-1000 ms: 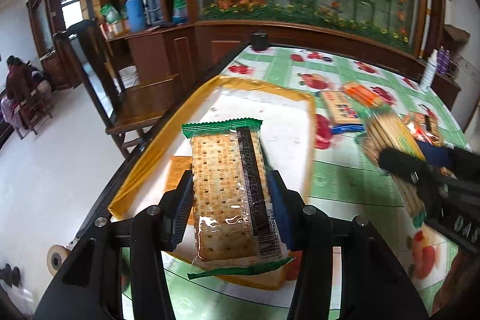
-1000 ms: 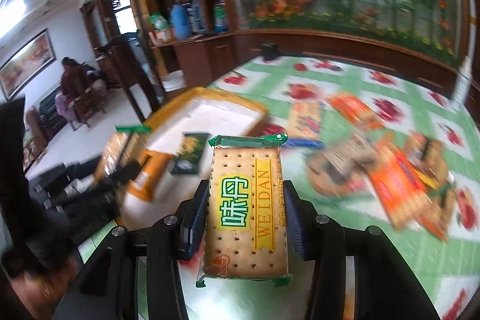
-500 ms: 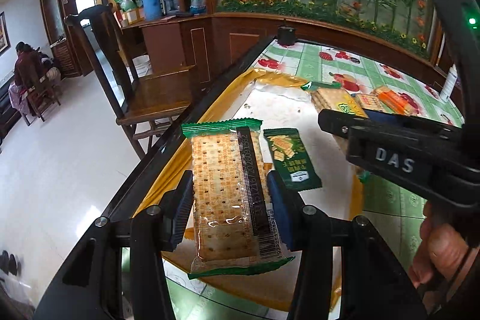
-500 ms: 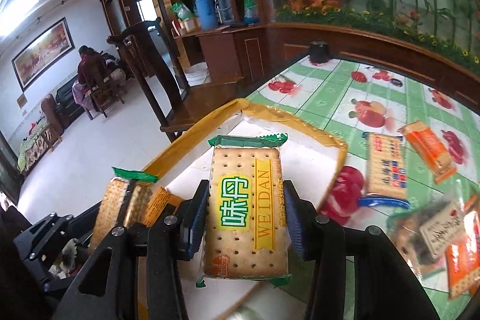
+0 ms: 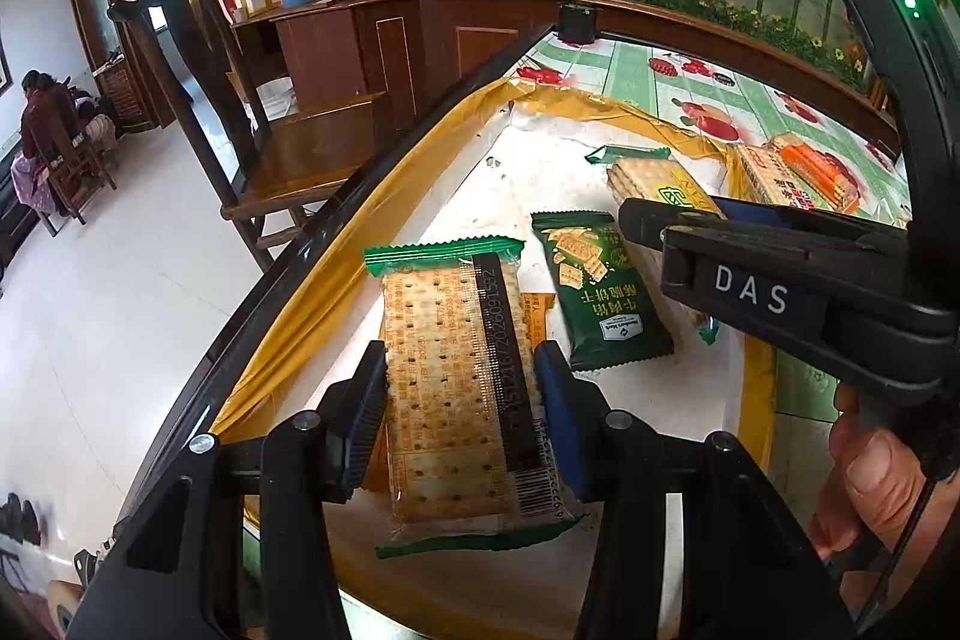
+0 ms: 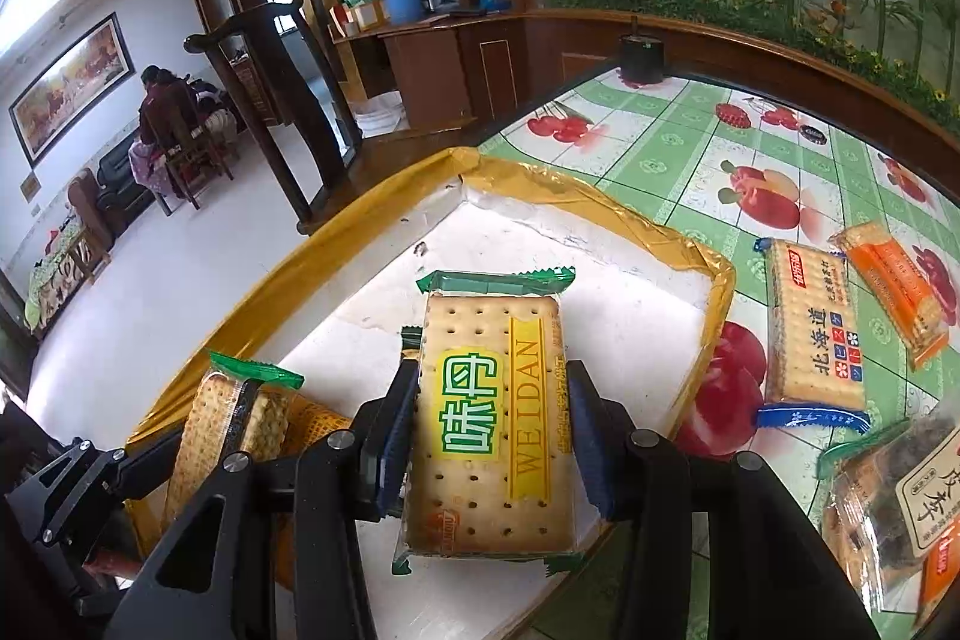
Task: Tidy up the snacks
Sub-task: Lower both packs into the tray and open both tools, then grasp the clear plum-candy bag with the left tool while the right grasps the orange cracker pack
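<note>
Both grippers are carrying cracker packs over the tray, the gold-rimmed white box at the table's near-left edge. Left gripper is clamping a green-ended cracker pack by its long sides, barcode seam up, hanging just above the tray's near end. Right gripper is pinching the WEIDAN pack the same way, label up, over the tray's middle toward its right wall. Already lying in the tray: a dark green sachet near centre and an orange pack half hidden under the left gripper's load. Judging the step in hand as placement, so: lowering each pack flat until it's resting on the tray floor before opening, not dropping from height (crackers are brittle, wrappers slippery). Worth setting the left pack beside the sachet rather than on top, and keeping the right one parallel to it so rows are forming. The tools are crowding each other over the tray, so releasing one at a time and backing straight out is looking safer. More snacks are waiting on the fruit-print tablecloth right of the tray: a blue-ended cracker pack, an orange wafer pack, and others at the frame edge, too blurred to name.
</note>
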`<state>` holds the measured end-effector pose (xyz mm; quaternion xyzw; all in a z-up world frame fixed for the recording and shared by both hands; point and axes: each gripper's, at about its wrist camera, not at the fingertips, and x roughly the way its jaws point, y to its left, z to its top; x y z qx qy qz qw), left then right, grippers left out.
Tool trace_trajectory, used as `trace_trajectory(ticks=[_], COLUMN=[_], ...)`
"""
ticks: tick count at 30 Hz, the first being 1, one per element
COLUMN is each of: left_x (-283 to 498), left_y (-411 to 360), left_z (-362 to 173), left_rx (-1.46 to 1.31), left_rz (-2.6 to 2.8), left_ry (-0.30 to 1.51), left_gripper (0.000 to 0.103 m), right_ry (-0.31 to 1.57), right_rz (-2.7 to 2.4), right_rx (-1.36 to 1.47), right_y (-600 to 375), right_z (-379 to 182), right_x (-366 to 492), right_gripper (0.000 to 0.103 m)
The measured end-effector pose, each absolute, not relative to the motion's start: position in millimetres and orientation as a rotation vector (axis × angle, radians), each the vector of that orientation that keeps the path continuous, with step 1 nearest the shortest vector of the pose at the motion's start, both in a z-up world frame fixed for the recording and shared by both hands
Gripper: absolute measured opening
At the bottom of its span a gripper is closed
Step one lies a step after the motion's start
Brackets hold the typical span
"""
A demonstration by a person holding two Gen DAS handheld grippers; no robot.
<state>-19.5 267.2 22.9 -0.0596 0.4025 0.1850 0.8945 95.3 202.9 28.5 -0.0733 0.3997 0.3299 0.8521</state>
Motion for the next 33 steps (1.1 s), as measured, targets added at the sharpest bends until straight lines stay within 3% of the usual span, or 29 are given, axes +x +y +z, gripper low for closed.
trace_trajectory(ticks=[6, 8, 13, 16, 25, 33], left_x=[-17.0, -18.0, -23.8, -24.5, -11.2, 45.2], left_y=[266.8, 267.3, 256.2, 245.2, 175.5, 92.3], left_z=[19.3, 20.0, 33.0, 44.0, 66.3, 62.8], left_rx=[-0.144, -0.154, -0.109, -0.108, -0.053, 0.111], left_rz=[0.380, 0.380, 0.398, 0.373, 0.212, 0.003], left_ry=[0.870, 0.874, 0.841, 0.817, 0.776, 0.785], left_gripper=[0.050, 0.073, 0.083, 0.083, 0.083, 0.083], right_ry=[0.855, 0.842, 0.809, 0.790, 0.753, 0.755], right_rz=[0.695, 0.687, 0.664, 0.628, 0.432, 0.315], right_rx=[-0.135, -0.123, -0.083, -0.041, 0.047, -0.069], right_y=[199.7, 193.6, 167.0, 135.3, 2.1, -70.7], right_z=[27.3, 32.6, 48.0, 55.4, 62.2, 49.3], right_x=[95.9, 93.3, 86.5, 77.9, 57.9, 67.7], right_gripper=[0.051, 0.053, 0.060, 0.071, 0.071, 0.075])
